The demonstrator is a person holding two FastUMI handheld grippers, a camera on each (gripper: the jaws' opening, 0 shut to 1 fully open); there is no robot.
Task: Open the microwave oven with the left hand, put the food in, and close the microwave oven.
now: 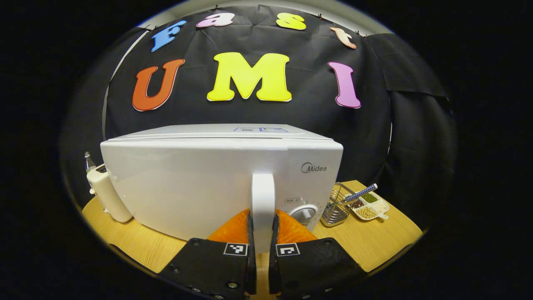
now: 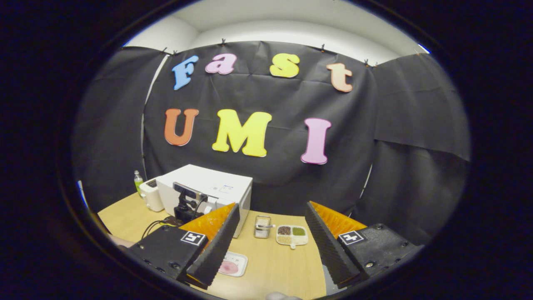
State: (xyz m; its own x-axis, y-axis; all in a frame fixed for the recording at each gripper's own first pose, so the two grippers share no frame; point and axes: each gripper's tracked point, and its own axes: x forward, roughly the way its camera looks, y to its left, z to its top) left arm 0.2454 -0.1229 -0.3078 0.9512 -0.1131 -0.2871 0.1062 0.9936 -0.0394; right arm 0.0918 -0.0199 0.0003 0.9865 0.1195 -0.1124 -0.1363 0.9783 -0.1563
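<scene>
A white microwave (image 1: 200, 179) stands close in front in the left gripper view, its door facing me. My left gripper (image 1: 262, 216) is shut on the upright white door handle (image 1: 262, 191), one finger pressing each side. In the right gripper view the microwave (image 2: 216, 185) sits at the table's left with the left gripper (image 2: 184, 208) at its front. My right gripper (image 2: 272, 206) hangs open above the table with nothing between its fingers. The food, a pink piece on a small white tray (image 2: 232, 264), lies on the table below its left finger.
A wire utensil basket (image 1: 335, 208) and a divided dish of beans (image 1: 370, 206) stand right of the microwave, also seen as the basket (image 2: 262, 227) and dish (image 2: 292, 235). A cream appliance (image 1: 106, 193) and a small bottle (image 2: 137, 179) stand at its left. The wooden table (image 2: 275, 266) has open space near me.
</scene>
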